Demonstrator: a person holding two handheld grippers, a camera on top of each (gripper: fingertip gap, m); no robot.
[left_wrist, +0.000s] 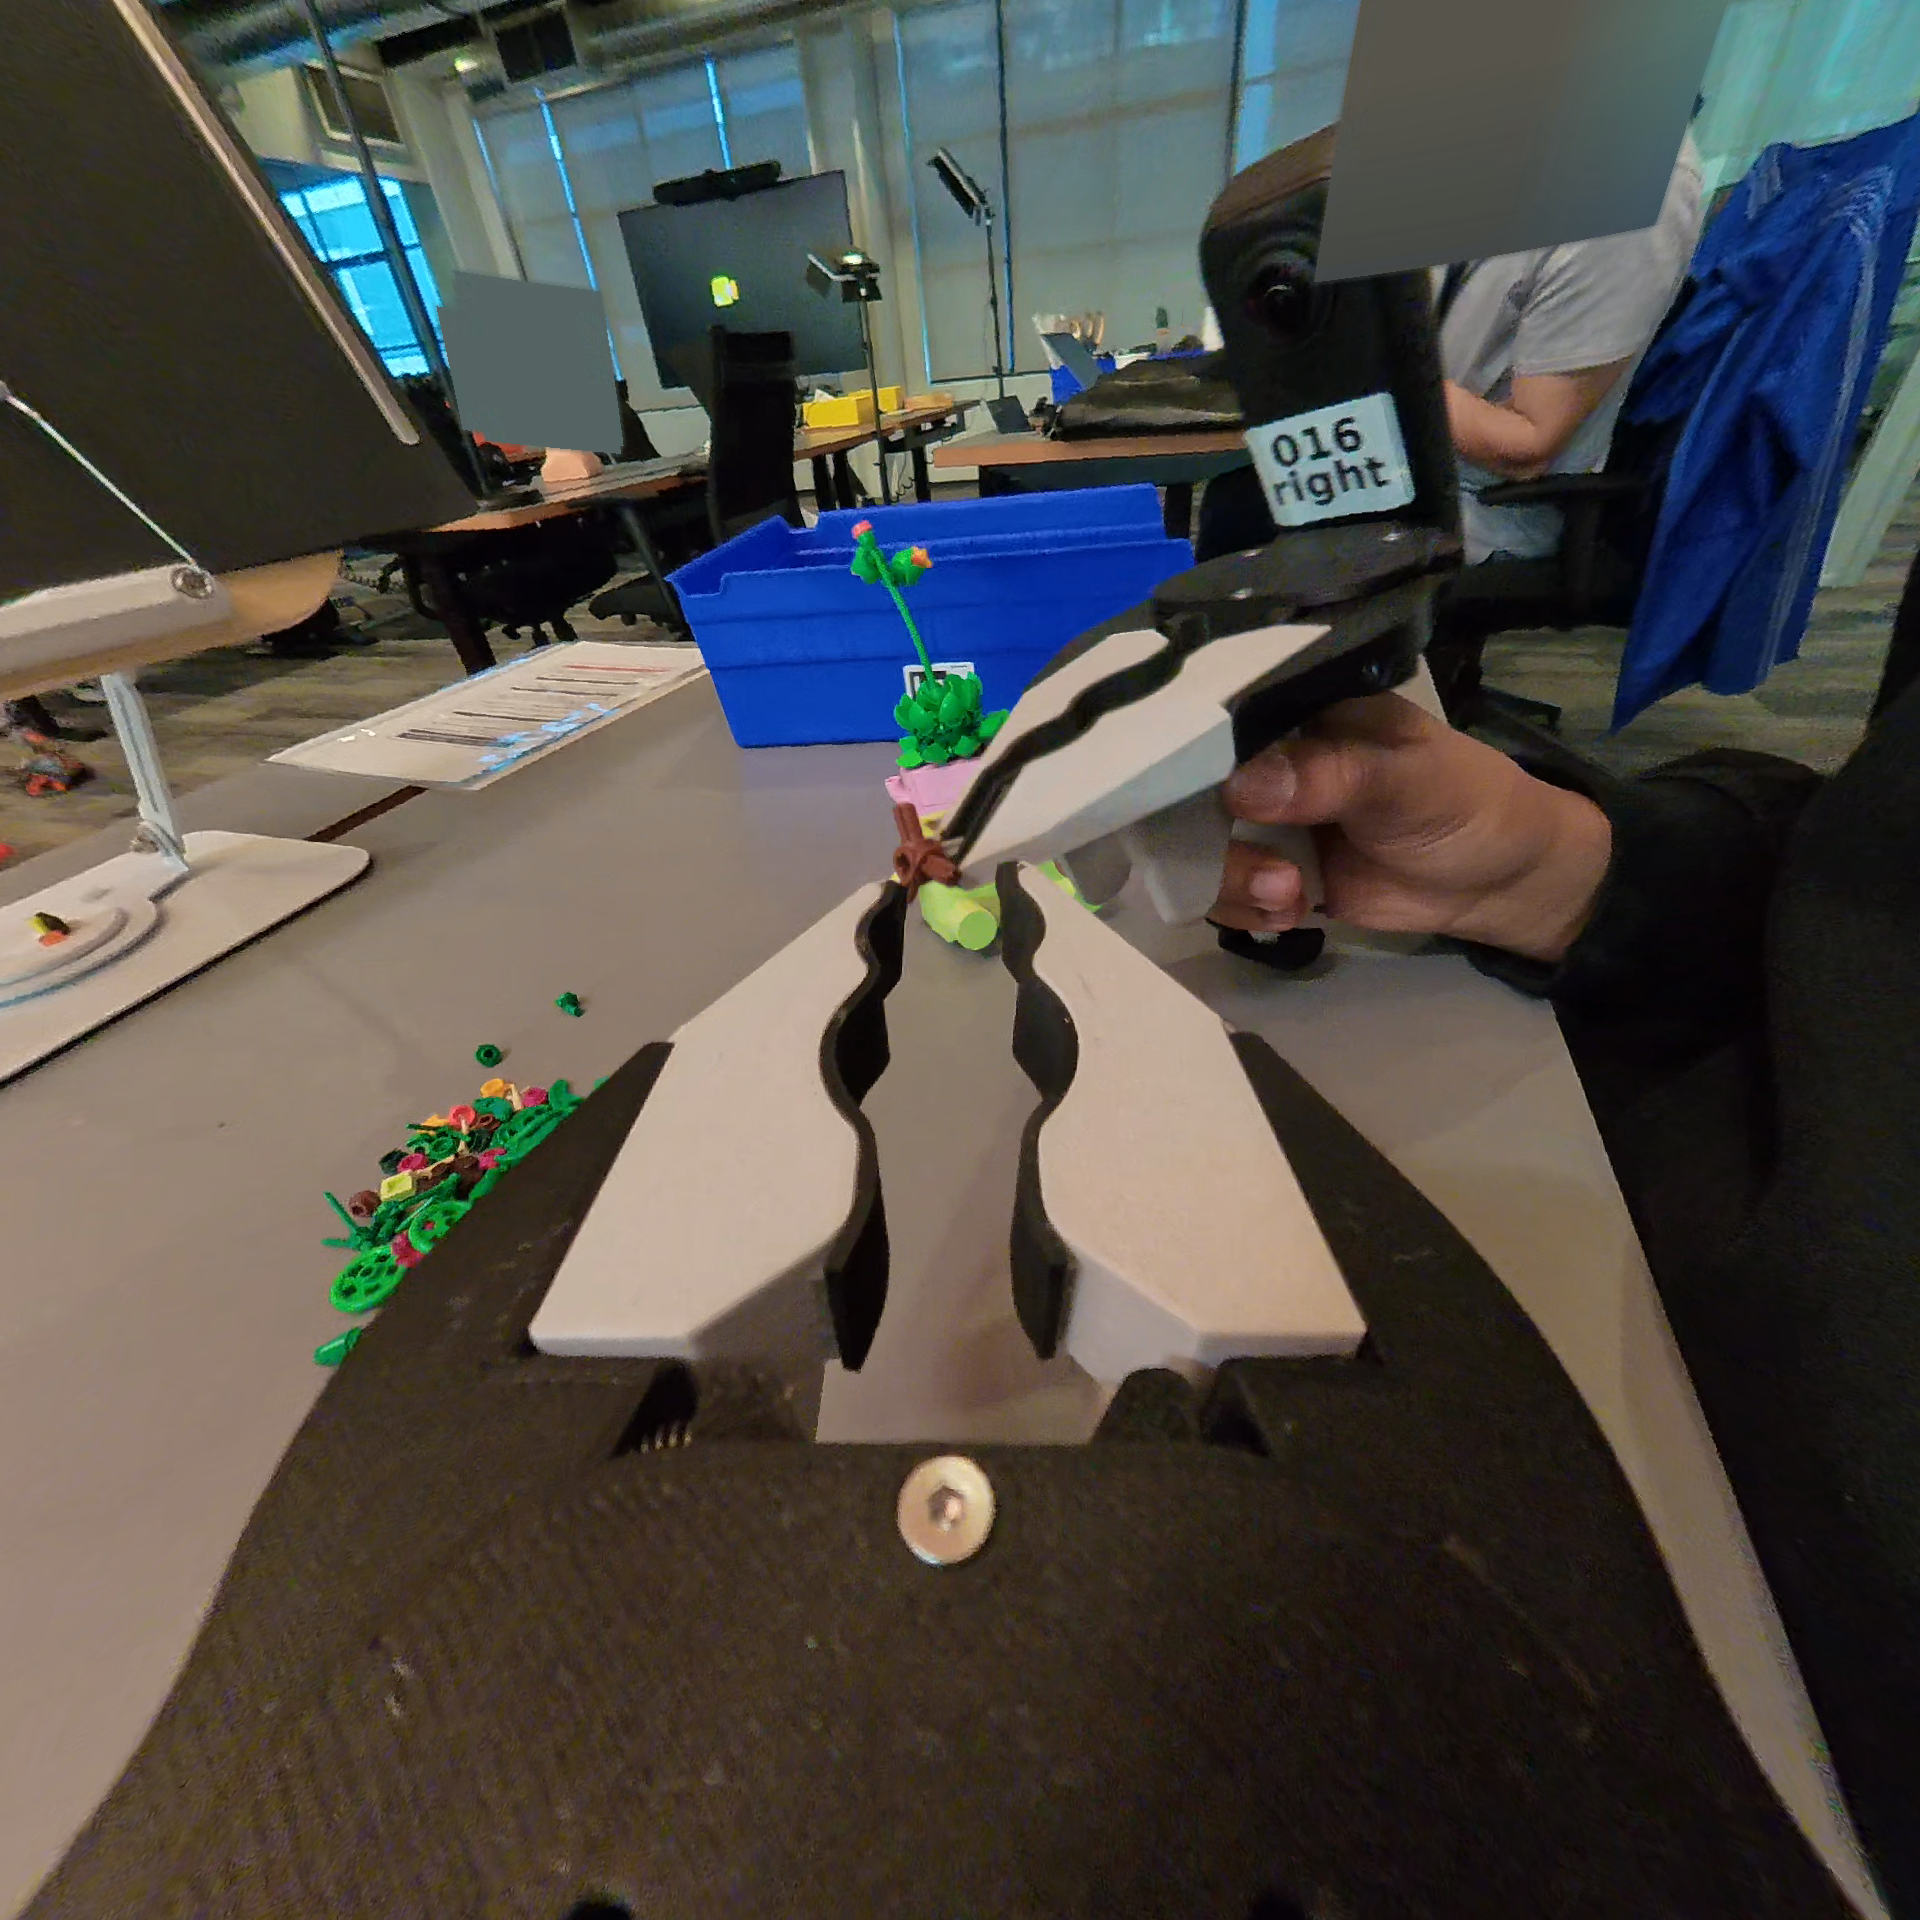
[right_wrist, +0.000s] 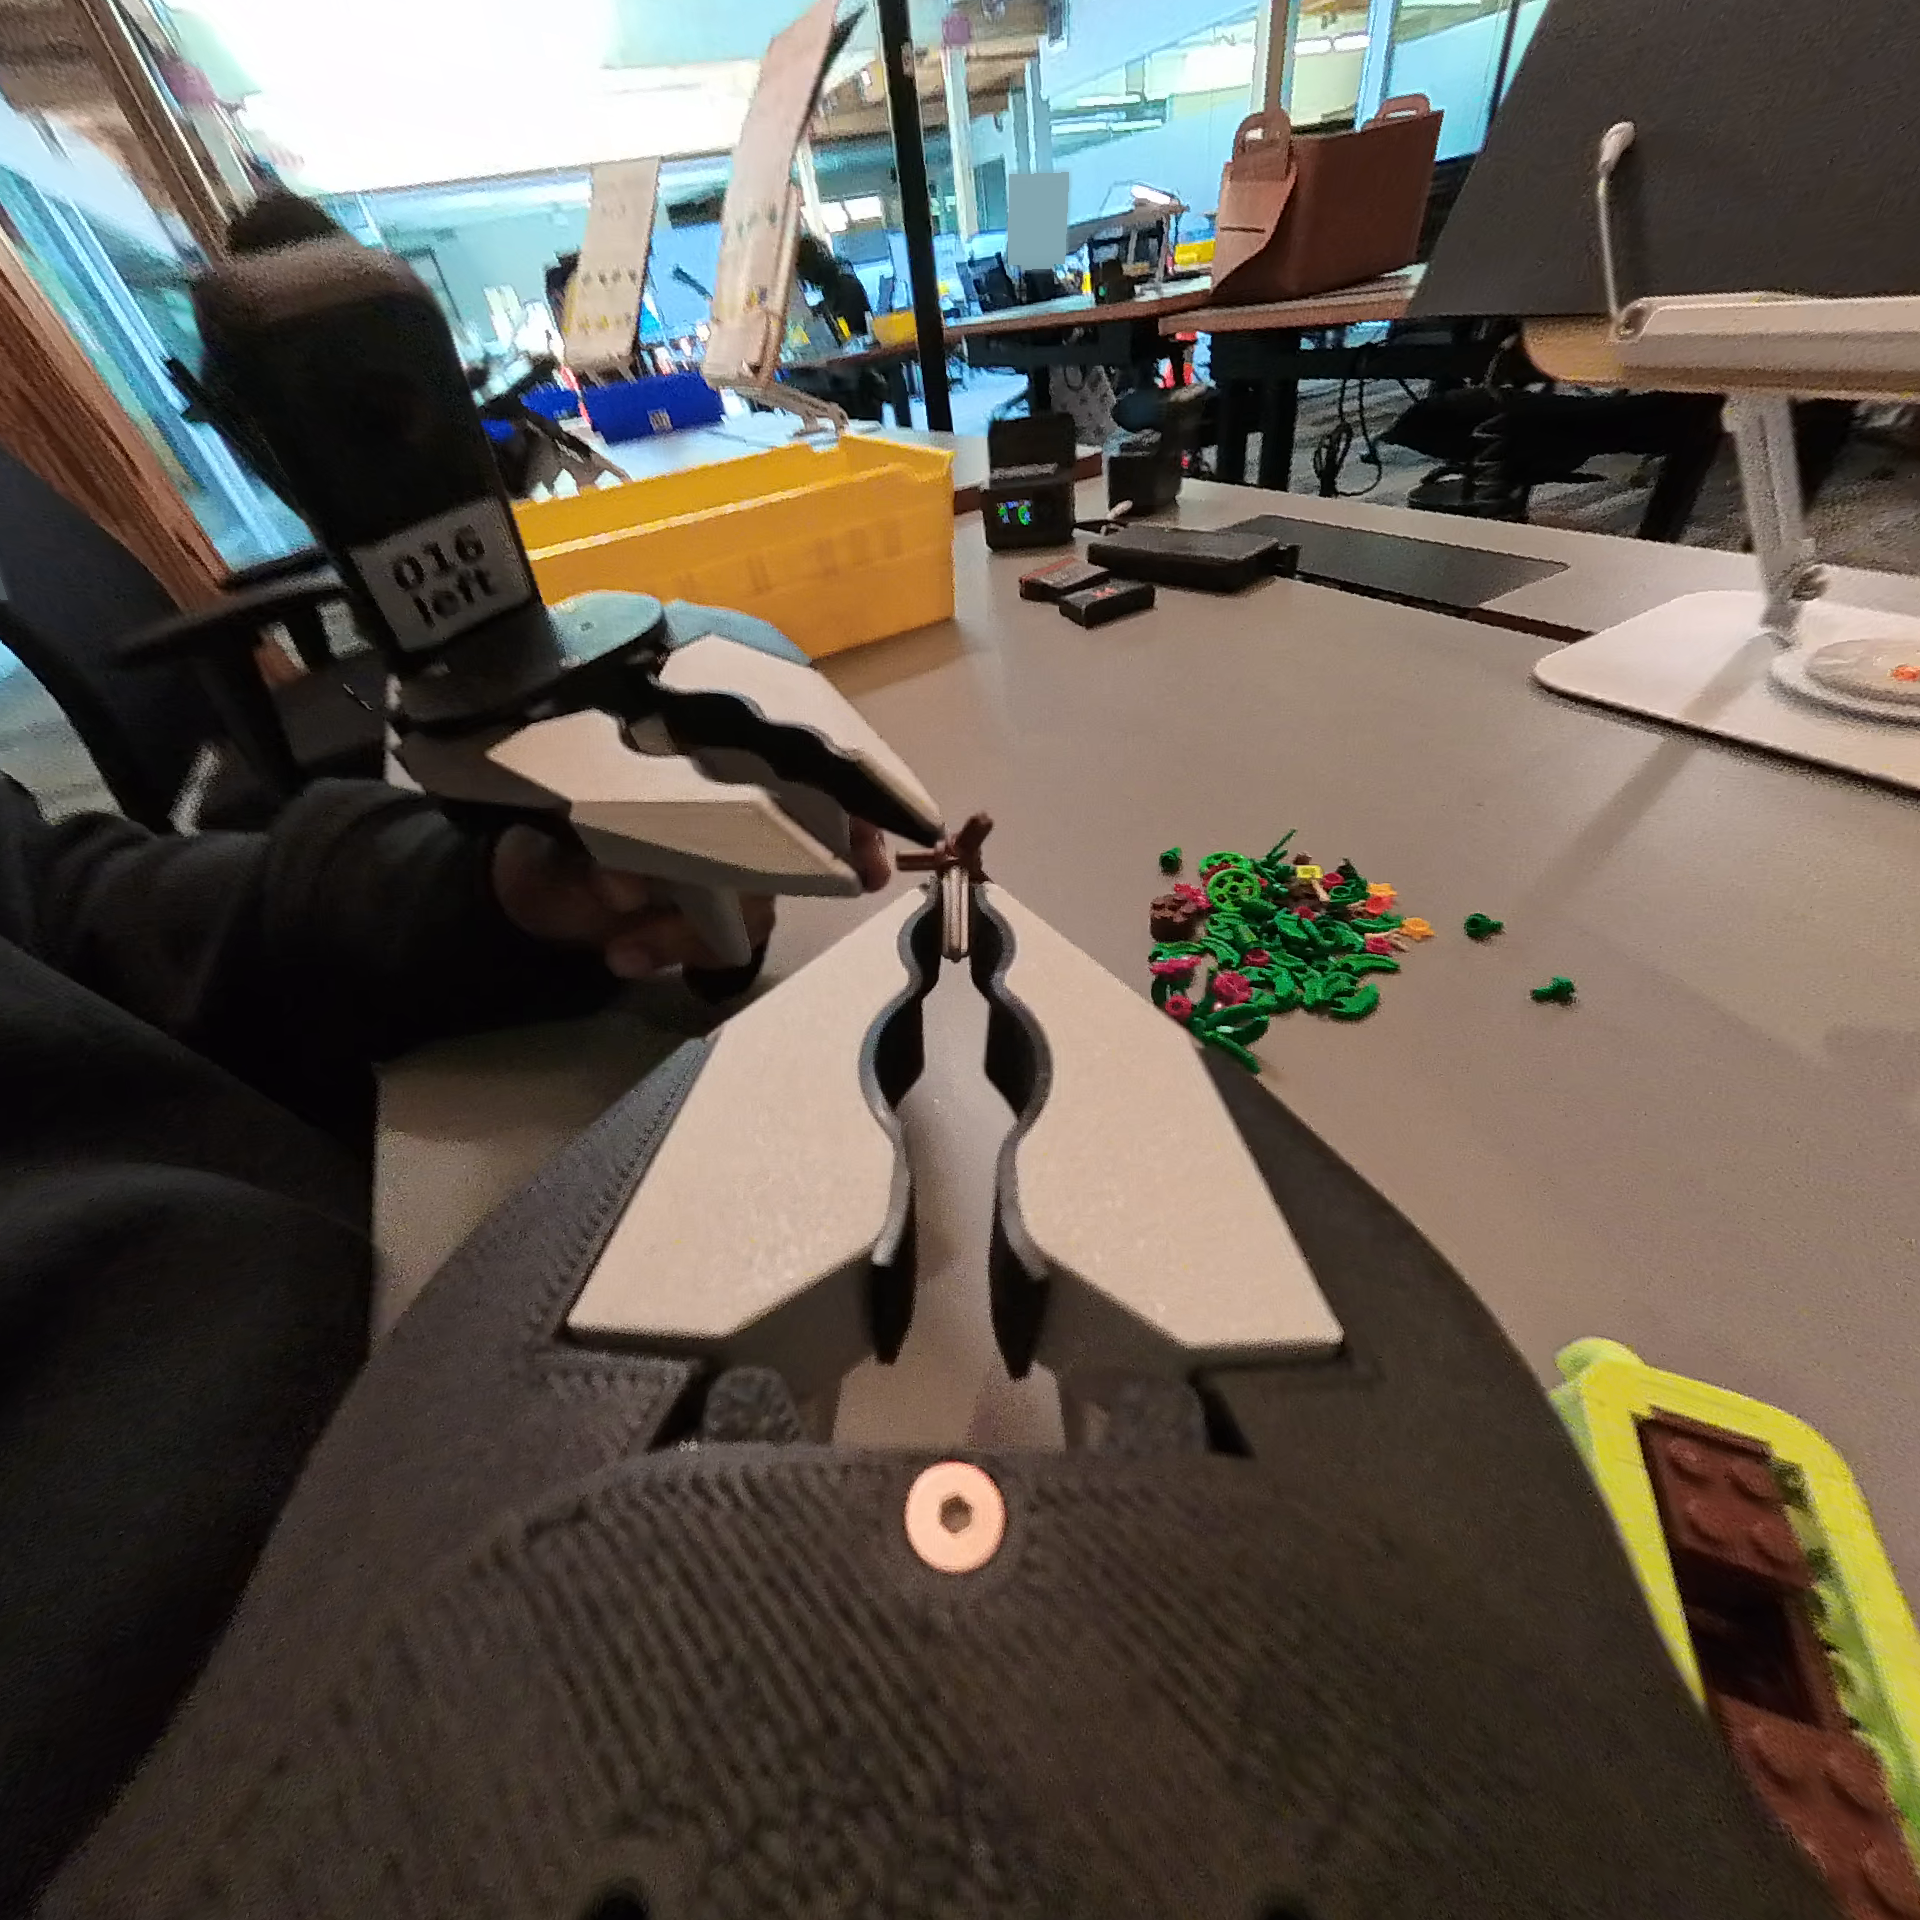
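Two grippers meet at 12 o'clock: the right gripper (right_wrist: 954, 904) is closed on a small brown branch-shaped plastic piece (right_wrist: 951, 847); the left gripper (left_wrist: 951, 883) stands slightly open, empty, its tip touching that piece.

L claw (left_wrist: 948, 896) parted; R claw (right_wrist: 956, 902) pinched near-closed, tips meeting.

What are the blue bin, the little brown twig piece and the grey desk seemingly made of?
The blue bin looks like moulded plastic: one even colour, soft sheen, stepped rim. The brown twig piece, at the gripper tips, seems hard toy-brick plastic, glossy with crisp small prongs. The grey desk looks like smooth matt laminate, though its core is hidden.
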